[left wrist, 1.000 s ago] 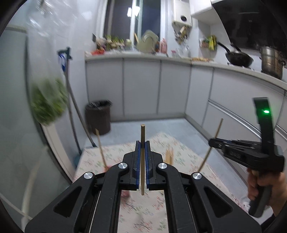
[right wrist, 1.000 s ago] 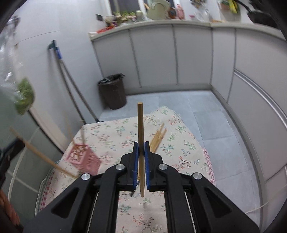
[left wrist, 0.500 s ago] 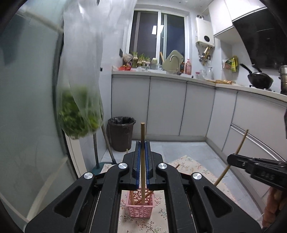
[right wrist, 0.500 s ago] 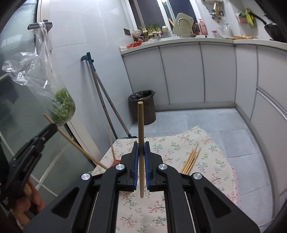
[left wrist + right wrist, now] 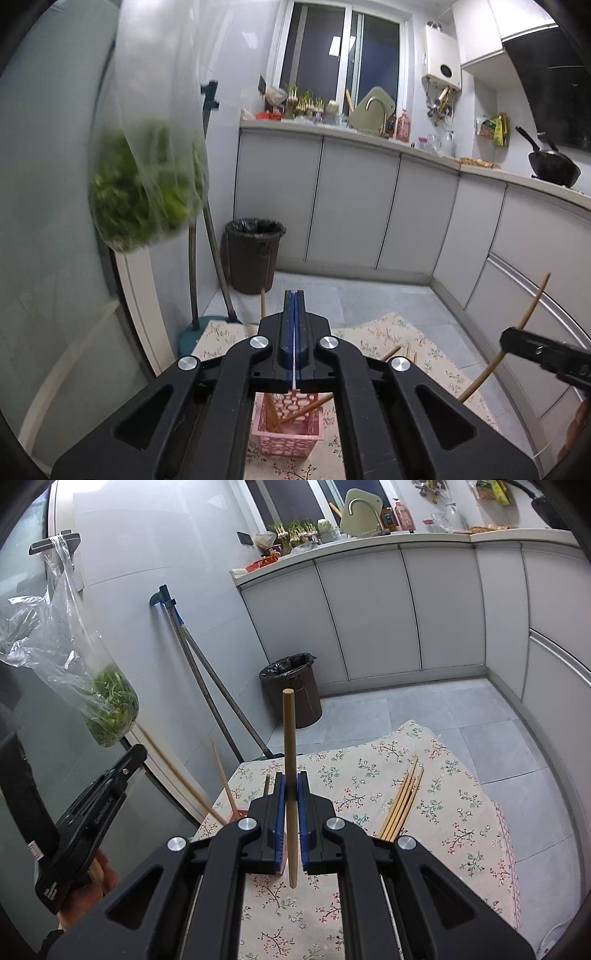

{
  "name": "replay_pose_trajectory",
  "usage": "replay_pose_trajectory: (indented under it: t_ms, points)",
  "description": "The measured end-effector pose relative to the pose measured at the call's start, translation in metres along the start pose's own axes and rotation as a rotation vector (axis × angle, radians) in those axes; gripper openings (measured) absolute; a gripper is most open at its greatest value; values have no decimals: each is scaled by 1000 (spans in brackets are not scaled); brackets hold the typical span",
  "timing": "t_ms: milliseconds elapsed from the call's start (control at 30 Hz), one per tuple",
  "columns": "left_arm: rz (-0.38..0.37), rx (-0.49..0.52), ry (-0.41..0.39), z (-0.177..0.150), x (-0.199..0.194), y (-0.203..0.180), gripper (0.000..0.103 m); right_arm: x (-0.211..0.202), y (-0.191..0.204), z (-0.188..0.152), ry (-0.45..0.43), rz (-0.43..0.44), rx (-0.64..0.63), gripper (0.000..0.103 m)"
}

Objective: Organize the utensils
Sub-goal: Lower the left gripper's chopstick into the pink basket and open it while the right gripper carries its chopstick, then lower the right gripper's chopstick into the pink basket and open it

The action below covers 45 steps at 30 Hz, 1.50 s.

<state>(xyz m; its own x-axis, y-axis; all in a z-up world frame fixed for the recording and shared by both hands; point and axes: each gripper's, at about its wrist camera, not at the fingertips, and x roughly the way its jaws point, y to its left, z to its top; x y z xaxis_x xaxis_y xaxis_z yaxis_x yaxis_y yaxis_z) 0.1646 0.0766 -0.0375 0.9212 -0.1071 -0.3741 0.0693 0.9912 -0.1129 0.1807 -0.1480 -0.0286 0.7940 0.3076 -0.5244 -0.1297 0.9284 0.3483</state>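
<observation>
Pink lattice basket holds leaning wooden chopsticks; loose chopstick bundle lies on the cloth

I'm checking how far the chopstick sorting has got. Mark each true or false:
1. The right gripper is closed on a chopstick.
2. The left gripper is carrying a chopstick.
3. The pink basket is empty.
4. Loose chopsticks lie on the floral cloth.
1. True. The right gripper is shut on a chopstick, which stands upright between its pads.
2. False. The left gripper has its jaws closed together with nothing between them.
3. False. The pink basket already holds a few leaning chopsticks.
4. True. A small bundle of loose chopsticks lies on the floral cloth, apart from the basket.
</observation>
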Motion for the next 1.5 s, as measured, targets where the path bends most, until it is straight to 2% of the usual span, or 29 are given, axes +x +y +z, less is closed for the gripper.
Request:
replay_pose_trajectory:
  t_ms: [233,333,400,433,500,600,700,767,900,1067,1233,1367,1500]
  points:
    - [9,-62,150,-12,29,16,0,3,3,-2,7,6,-12,6]
    - [19,-95,185,-15,26,23,22,4,5,-2,7,12,-12,6]
    - [33,-84,206,-16,20,24,50,6,9,0,1,18,-16,6]
    - [40,-79,219,-17,18,24,55,7,10,1,-3,23,-17,6]
    - [59,-64,262,-19,16,26,73,9,14,4,-16,32,-14,6]
    - [99,-53,321,-24,14,33,86,12,19,9,-42,55,3,6]
    - [145,-59,383,-31,16,44,94,16,25,12,-69,78,22,6]
    - [167,-71,432,-36,19,51,95,22,30,13,-90,90,33,6]
    - [176,-53,473,-42,22,55,95,39,36,10,-106,92,54,6]
    - [203,10,478,-46,24,51,96,70,41,-1,-76,61,60,6]
    - [193,26,478,-47,22,48,96,95,46,-16,-19,41,32,7]
    - [179,41,472,-47,23,42,96,104,48,-20,12,45,19,7]
    - [167,54,464,-47,20,37,96,105,45,-21,33,56,23,12]
